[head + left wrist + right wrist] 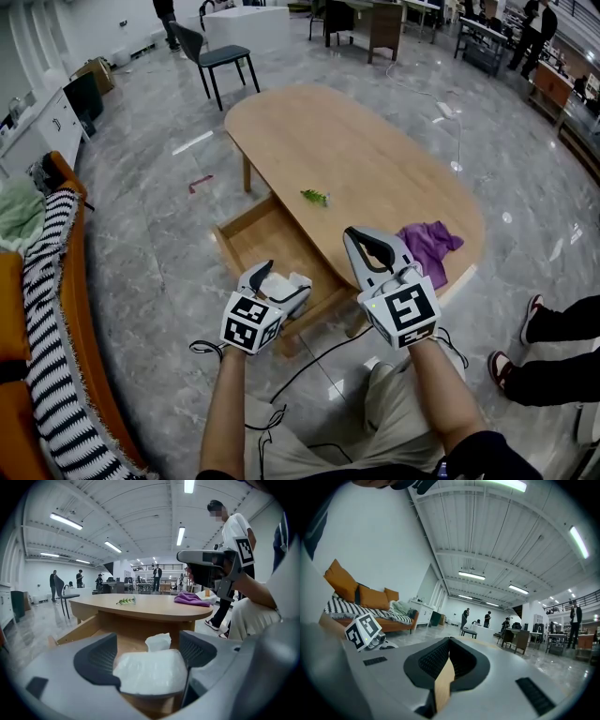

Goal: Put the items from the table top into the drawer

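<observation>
The oval wooden table has its drawer pulled out on the left side. My left gripper hangs over the drawer's near corner, jaws wide apart, with a white packet lying between them; the pads do not seem to press on it. A second white item lies just behind the packet. My right gripper is shut and empty above the table's near edge. On the tabletop lie a purple cloth and a green sprig.
A sofa with a striped blanket runs along the left. A dark chair stands beyond the table's far end. A person's legs are at the right. A black cable trails on the floor by my knees.
</observation>
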Action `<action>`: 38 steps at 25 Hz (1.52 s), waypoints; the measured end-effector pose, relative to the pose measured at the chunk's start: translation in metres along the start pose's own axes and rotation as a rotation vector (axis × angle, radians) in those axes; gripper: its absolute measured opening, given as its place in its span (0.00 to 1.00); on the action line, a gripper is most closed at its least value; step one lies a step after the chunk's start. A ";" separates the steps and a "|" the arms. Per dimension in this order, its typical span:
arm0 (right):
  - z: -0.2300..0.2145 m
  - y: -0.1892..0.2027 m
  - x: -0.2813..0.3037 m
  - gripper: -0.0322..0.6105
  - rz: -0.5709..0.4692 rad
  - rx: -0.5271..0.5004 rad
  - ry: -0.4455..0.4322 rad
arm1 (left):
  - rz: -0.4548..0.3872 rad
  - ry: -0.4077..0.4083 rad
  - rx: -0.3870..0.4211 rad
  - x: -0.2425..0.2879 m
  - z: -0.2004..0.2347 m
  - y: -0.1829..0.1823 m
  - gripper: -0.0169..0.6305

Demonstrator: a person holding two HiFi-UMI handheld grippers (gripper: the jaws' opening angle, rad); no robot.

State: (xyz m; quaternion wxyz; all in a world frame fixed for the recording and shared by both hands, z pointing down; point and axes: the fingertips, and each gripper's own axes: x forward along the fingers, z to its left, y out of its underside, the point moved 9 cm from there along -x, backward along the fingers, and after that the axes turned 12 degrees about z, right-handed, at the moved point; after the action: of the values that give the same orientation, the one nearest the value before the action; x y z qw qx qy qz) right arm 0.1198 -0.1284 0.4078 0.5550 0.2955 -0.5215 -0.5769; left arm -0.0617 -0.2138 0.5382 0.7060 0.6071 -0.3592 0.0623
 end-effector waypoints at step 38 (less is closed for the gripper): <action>0.003 -0.003 -0.013 0.08 0.013 -0.006 0.026 | -0.278 -0.079 0.045 -0.063 -0.022 -0.050 0.34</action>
State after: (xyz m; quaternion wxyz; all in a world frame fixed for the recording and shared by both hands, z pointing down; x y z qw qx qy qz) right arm 0.1188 -0.1156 0.4025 0.5663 0.2976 -0.5145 -0.5710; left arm -0.0726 -0.1845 0.4607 0.6793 0.6688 -0.2978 -0.0520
